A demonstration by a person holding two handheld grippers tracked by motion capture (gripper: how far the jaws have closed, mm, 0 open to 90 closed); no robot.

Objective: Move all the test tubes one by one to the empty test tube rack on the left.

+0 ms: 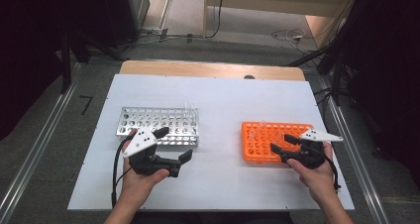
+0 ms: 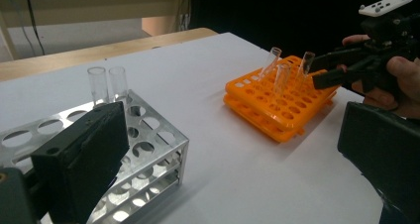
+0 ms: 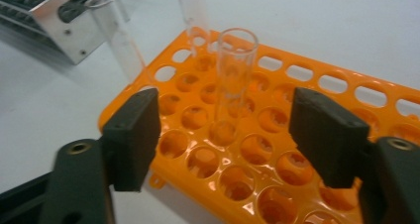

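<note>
Orange plastic marks the rack (image 1: 275, 142) where the work is going on: it sits on the right part of the white table (image 1: 218, 105), well apart from the metal rack (image 1: 159, 126) on the left. The step in hand looks like lifting a clear test tube (image 3: 234, 73) out of the orange rack, probably to carry it across to the metal one.

In the right gripper view, the right hand-held gripper (image 3: 225, 135) has its jaws standing on either side of the nearest upright tube, partly drawn in but with a gap on each side; the pads do not press the glass yet. The next move, as I judge it, calls for centring the tube between the pads, closing gently on its upper part, then drawing it straight up so it clears its hole without tipping the two neighbours.

The left hand-held gripper (image 1: 173, 149) hovers just in front of the metal rack with its jaws spread wide and nothing between them.

Counted: two racks, one orange and one metal. Three tubes stand in the orange rack, two of them leaning. Two tubes (image 2: 108, 85) stand side by side at the far corner of the metal rack. Two hand-held grippers, one in each hand.
</note>
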